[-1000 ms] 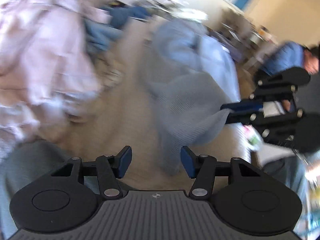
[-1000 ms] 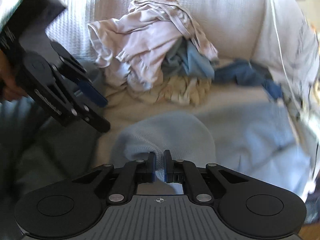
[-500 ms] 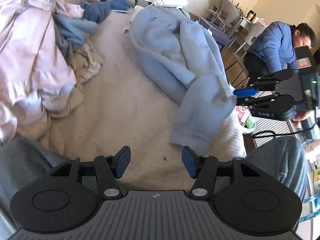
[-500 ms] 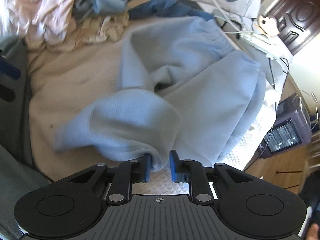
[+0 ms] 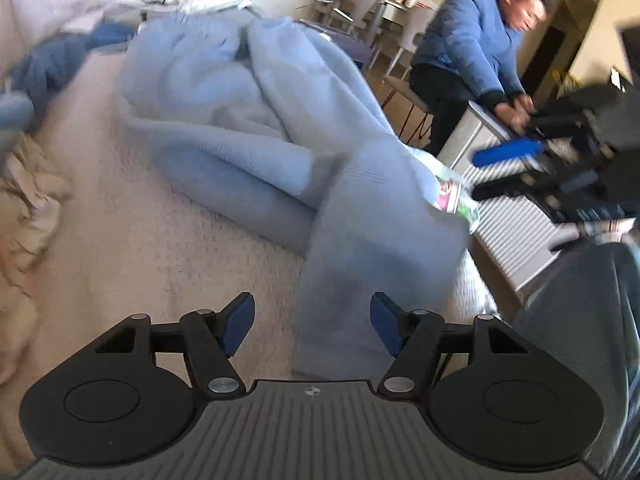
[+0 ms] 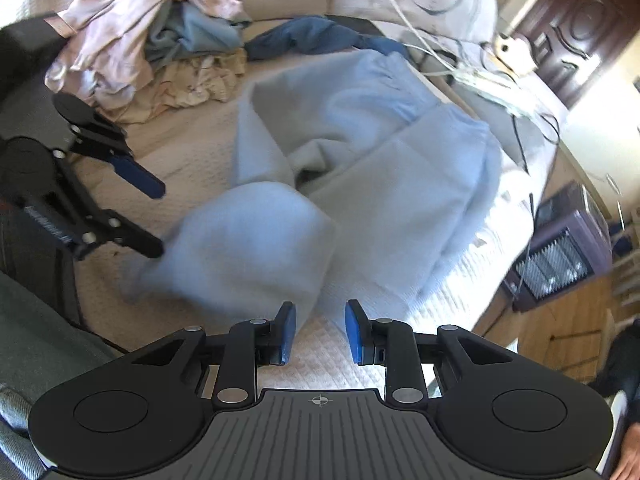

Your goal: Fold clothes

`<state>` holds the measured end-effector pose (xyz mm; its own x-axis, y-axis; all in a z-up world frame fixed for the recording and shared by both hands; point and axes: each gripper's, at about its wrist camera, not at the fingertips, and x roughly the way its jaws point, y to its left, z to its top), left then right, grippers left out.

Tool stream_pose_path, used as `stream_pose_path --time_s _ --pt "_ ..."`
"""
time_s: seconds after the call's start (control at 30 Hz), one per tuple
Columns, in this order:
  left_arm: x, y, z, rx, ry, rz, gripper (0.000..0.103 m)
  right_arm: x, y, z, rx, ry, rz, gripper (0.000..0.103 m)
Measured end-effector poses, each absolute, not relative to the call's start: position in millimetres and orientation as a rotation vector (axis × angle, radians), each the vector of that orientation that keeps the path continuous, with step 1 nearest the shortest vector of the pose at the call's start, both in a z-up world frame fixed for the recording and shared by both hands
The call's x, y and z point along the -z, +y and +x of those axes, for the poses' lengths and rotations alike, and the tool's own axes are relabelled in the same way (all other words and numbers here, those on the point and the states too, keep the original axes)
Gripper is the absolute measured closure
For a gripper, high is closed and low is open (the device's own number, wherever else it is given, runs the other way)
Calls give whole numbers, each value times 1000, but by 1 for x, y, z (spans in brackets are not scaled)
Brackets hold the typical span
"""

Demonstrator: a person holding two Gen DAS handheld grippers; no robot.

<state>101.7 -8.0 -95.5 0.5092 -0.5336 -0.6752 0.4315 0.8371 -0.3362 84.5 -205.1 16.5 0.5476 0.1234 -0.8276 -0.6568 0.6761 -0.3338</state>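
Left wrist: left gripper [image 5: 310,326] jaws opening, straddling the light-blue garment's [image 5: 248,120] loose leg end on the bed [image 5: 120,248], probably lining up a grab.
Right wrist: right gripper [image 6: 318,330] jaws opening, nothing pinched; garment lies just ahead.

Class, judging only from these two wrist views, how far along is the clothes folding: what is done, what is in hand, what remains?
Done: nothing lies neatly folded. In hand: the light blue fleece trousers lie rumpled on the cream bedspread, one leg between the opening left gripper; the right gripper is opening with nothing between its jaws. Left: the pile of pink, blue and cream clothes.
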Motion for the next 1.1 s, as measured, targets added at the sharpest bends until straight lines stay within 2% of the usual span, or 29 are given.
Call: stream_pose_path --time_s 0.1,0.17,0.23,0.3,0.5,0.8,1.1 --pt "104 -10 112 609 853 -189 43 -19 -212 81 -493 877 -654 75" --pt "106 -18 113 645 855 -200 49 -23 -213 79 -496 872 -639 75" --pt "106 -28 113 691 879 -214 87 -26 -212 76 -509 866 -632 75" --pt "104 -36 111 716 923 -227 99 -30 -208 73 -522 852 -636 75" --pt "69 -3 80 613 1062 -298 99 -43 -199 64 -575 820 -623 75" --pt "13 89 -41 358 1153 -423 99 -36 -150 60 -748 798 -671 75" --pt "25 108 -71 237 1161 -459 99 -4 -82 85 -835 784 -755 75"
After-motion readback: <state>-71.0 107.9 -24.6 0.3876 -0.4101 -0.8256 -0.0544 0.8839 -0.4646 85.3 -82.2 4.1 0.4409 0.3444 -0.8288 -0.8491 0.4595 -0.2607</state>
